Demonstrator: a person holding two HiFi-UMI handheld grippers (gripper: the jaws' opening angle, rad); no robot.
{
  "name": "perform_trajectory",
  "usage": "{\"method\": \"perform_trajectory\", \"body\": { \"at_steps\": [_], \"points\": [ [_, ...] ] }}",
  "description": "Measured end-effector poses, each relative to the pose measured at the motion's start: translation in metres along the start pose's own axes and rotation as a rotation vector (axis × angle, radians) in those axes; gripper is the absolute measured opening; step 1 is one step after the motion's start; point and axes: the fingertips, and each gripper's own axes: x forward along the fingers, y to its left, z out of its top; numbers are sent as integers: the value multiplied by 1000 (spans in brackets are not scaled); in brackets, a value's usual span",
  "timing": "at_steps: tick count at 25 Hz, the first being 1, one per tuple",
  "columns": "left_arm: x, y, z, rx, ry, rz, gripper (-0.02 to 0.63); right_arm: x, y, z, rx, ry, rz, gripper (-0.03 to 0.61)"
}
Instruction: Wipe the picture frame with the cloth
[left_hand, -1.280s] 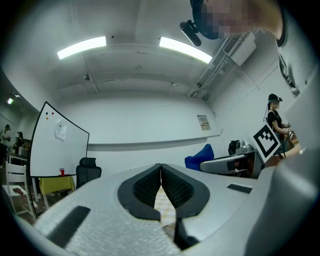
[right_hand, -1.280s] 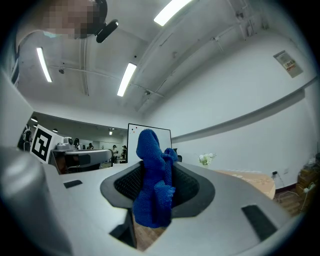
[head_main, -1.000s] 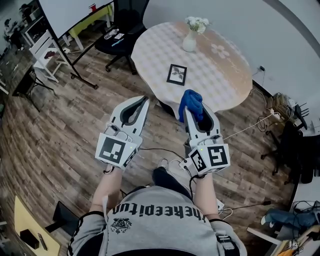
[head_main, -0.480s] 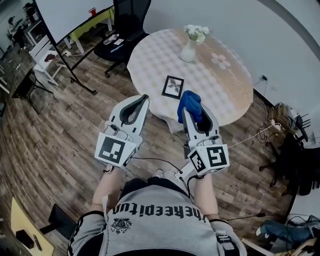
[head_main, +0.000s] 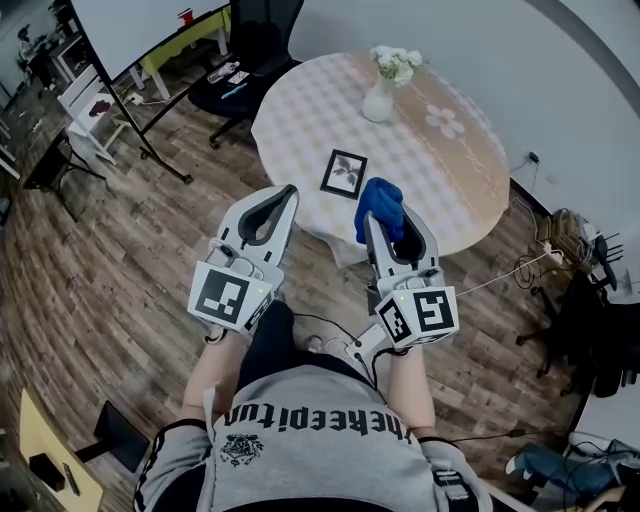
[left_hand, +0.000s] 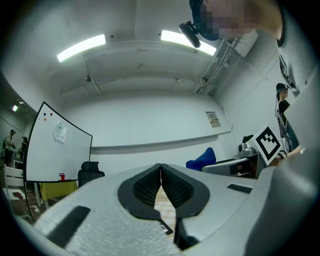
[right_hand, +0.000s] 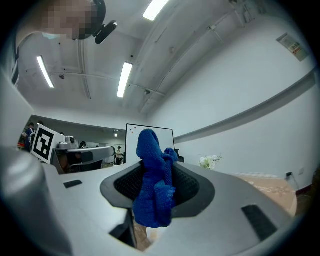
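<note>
A small black picture frame (head_main: 344, 171) with a plant print lies flat on the round table (head_main: 455, 170), near its front edge. My right gripper (head_main: 384, 205) is shut on a bunched blue cloth (head_main: 381, 204), held just right of the frame over the table's edge. In the right gripper view the blue cloth (right_hand: 154, 178) hangs pinched between the jaws of the right gripper (right_hand: 155, 172). My left gripper (head_main: 281, 196) is shut and empty, left of the frame and short of the table. The left gripper (left_hand: 160, 170) has its jaws pointing upward toward the wall and ceiling.
A white vase of flowers (head_main: 384, 78) stands at the table's far side. A black office chair (head_main: 240, 70) sits behind the table on the left, a whiteboard stand (head_main: 150, 120) further left. Cables (head_main: 500, 262) trail on the wooden floor at right.
Both grippers and the person have come closer to the table; the frame now lies nearer the gripper tips. The cloth stays held in the right gripper.
</note>
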Motion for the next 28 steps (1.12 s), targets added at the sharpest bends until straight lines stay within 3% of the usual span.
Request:
{"method": "perform_trajectory", "body": {
  "at_steps": [14,28],
  "points": [
    [48,11,-15,-23,-7,-102,17,21,-32,-7,0,8,-96,155],
    [120,59,-52,-56,29,-219,17,89,-71,-27,26,34,-209,155]
  ]
}}
